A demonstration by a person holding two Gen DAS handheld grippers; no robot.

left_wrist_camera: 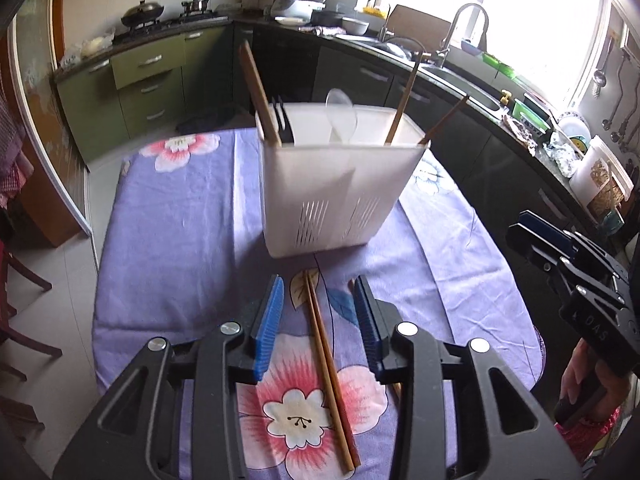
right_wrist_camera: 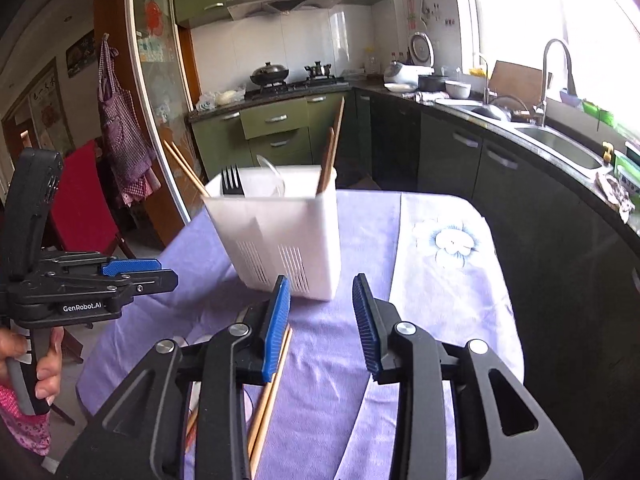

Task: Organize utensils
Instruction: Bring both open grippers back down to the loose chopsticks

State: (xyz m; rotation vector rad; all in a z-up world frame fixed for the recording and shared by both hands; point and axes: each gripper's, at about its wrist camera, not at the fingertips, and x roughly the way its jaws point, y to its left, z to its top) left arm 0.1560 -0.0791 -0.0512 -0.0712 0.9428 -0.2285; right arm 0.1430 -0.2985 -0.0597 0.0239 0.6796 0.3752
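A pair of wooden chopsticks (left_wrist_camera: 329, 364) lies on the purple floral tablecloth (left_wrist_camera: 176, 248), between the blue pads of my left gripper (left_wrist_camera: 318, 280). That gripper is open and its pads do not touch the chopsticks. Behind them stands a white slotted utensil holder (left_wrist_camera: 340, 184) with a black fork (left_wrist_camera: 282, 120), a clear spoon (left_wrist_camera: 340, 114) and wooden sticks in it. My right gripper (right_wrist_camera: 321, 278) is open with nothing between its fingers, just in front of the holder (right_wrist_camera: 280, 236). The chopsticks (right_wrist_camera: 269, 396) lie under its left finger. The left gripper (right_wrist_camera: 160, 272) hovers at the left.
The table's edges drop off at left and right. A dark kitchen counter with a sink (right_wrist_camera: 560, 144) and tap runs along the right. A stove with a wok (left_wrist_camera: 142, 14) stands at the back. A red chair (right_wrist_camera: 80, 208) is left of the table. A hand (right_wrist_camera: 44, 368) grips the left gripper's handle.
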